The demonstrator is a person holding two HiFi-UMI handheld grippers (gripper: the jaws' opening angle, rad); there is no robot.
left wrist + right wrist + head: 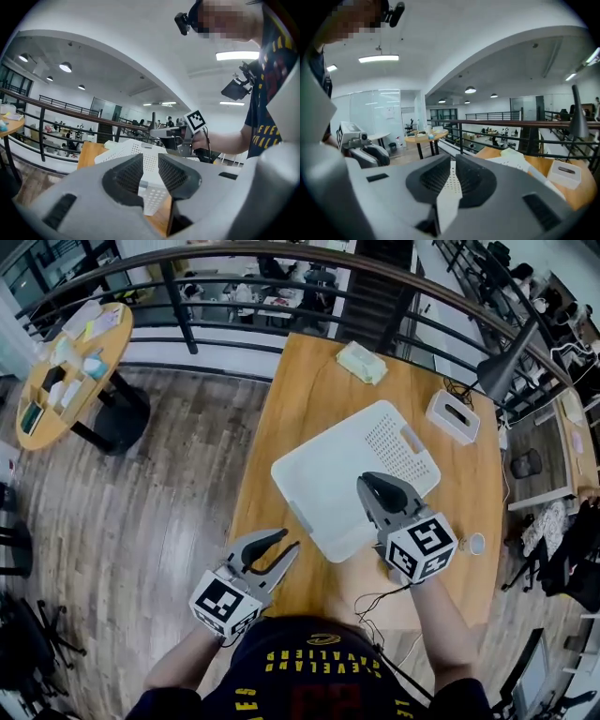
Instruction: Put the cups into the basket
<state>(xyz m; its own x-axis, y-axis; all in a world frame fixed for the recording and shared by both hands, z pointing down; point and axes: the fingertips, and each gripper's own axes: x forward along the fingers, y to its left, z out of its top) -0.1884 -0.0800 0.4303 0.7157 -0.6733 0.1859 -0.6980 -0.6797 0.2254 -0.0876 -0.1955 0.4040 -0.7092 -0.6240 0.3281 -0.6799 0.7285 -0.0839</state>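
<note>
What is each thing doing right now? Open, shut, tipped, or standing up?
Left gripper: open, nothing between its jaws.
Right gripper: shut on the basket's edge.
Basket: tilted, held by one edge.
Cup: seems upright on the table, outside the basket.

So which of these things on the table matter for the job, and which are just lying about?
For the job: white basket, held by the right gripper; left gripper, empty; small white cup.
Lying about: tissue box; wipes pack; black cable; desk lamp.
</note>
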